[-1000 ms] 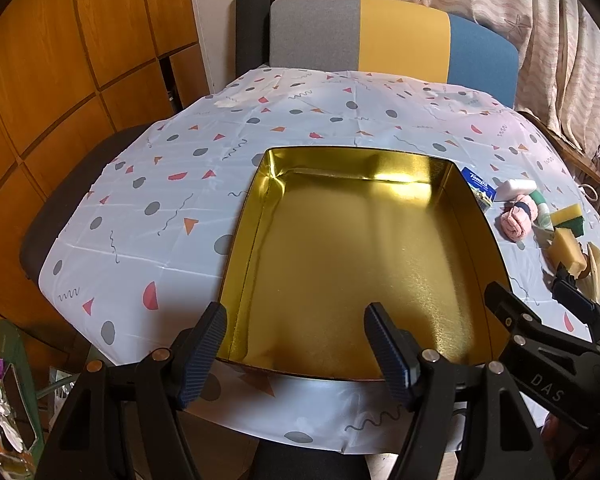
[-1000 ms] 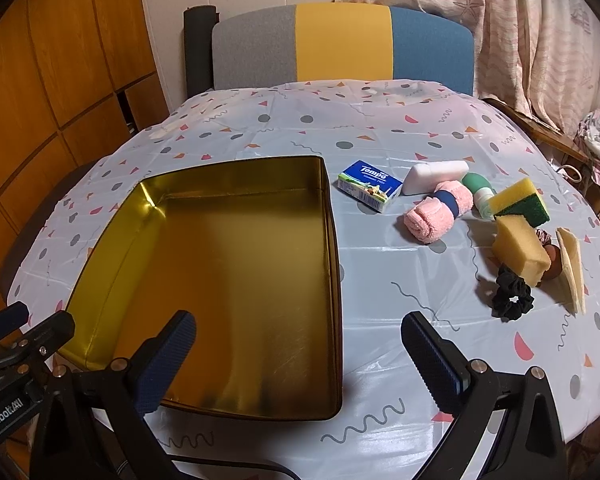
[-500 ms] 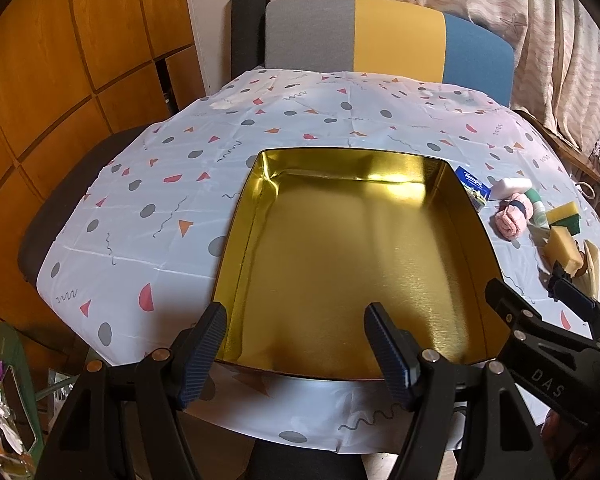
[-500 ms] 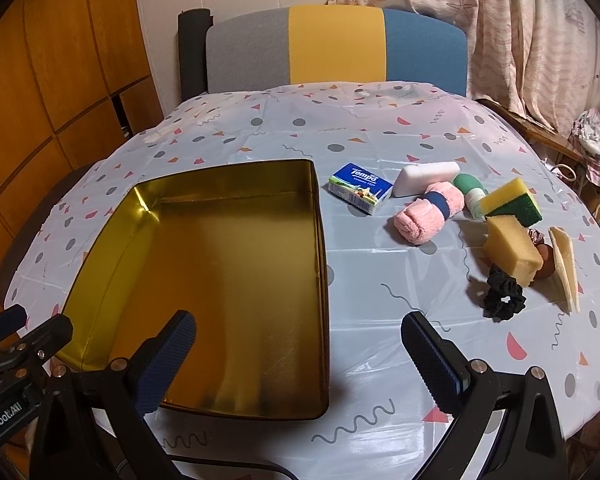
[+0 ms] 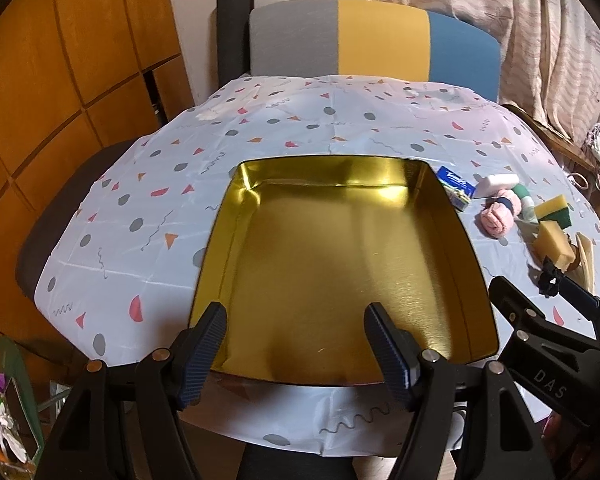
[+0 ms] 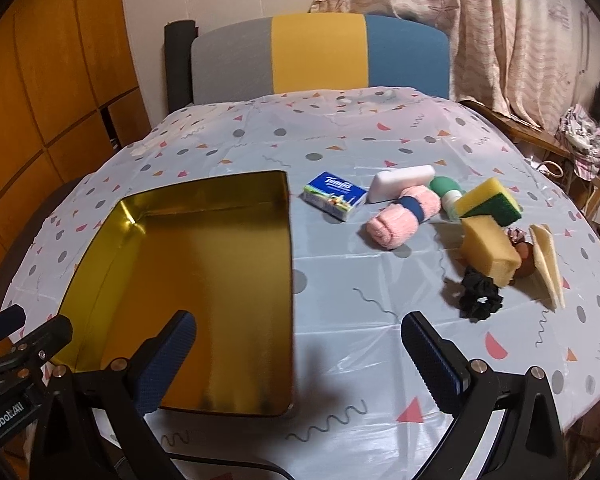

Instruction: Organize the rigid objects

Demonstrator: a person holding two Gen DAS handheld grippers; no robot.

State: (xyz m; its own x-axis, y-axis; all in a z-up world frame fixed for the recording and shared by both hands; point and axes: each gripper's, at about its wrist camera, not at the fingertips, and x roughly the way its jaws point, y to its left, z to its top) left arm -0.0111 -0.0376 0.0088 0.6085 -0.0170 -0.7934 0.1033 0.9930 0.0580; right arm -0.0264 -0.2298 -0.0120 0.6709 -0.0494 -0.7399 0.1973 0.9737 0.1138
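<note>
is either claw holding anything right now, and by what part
Nothing is held. The left claw and right claw both hang open over the near edge of the shiny gold metal tray.

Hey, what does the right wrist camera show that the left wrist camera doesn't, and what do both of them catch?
Only the right wrist view shows the black scrunchie in full and a brown object behind the plain yellow sponge. Only the left wrist view shows the clutter below the table's near left edge. Both show the empty gold tin, tissue pack, pink rolled towel and striped chair.
</note>
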